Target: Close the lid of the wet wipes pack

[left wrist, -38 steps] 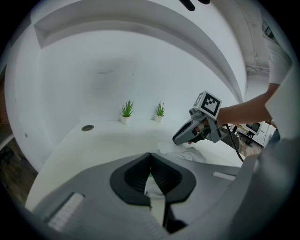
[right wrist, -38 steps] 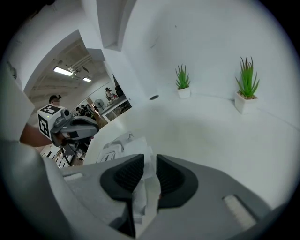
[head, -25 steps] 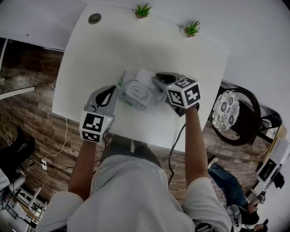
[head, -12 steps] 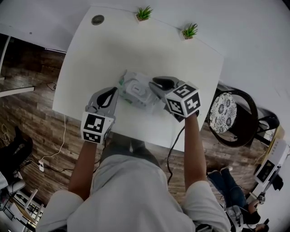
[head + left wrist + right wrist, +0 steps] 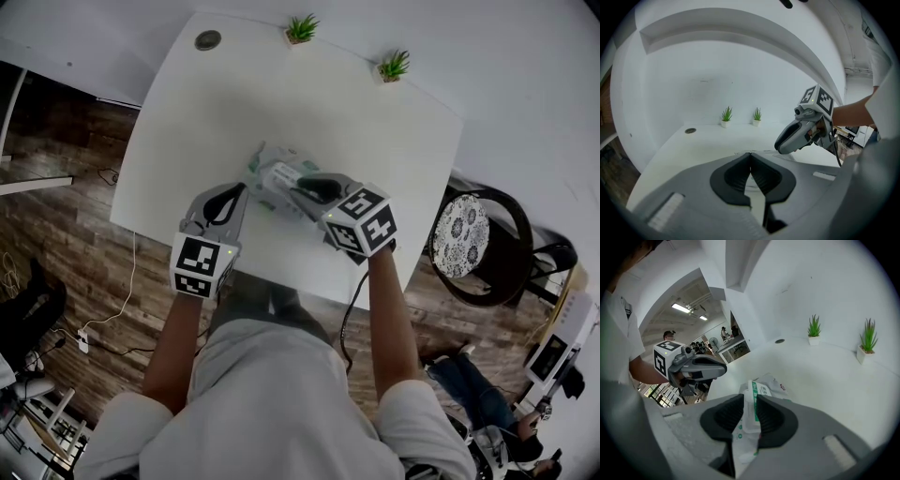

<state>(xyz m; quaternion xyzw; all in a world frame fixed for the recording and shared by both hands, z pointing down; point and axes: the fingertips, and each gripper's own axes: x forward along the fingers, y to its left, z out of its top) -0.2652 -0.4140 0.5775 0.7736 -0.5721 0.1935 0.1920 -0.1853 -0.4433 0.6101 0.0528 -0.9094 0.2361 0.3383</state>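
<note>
The right gripper (image 5: 750, 397) was clamped on the raised lid (image 5: 753, 388) of the wet wipes pack (image 5: 267, 172), apparently not yet pressed down, while the left gripper (image 5: 750, 164) waited, jaws together, empty.

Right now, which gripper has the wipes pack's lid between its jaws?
The right gripper: its jaws clamp the lid, while the left gripper is shut on nothing.

The white table (image 5: 394, 150) lay open across its far half and right side. Two small green potted plants (image 5: 301, 28) (image 5: 395, 66) lined the far edge; the grey left gripper (image 5: 231, 191) blocked the left flank of the white wet wipes pack (image 5: 266, 165).
</note>
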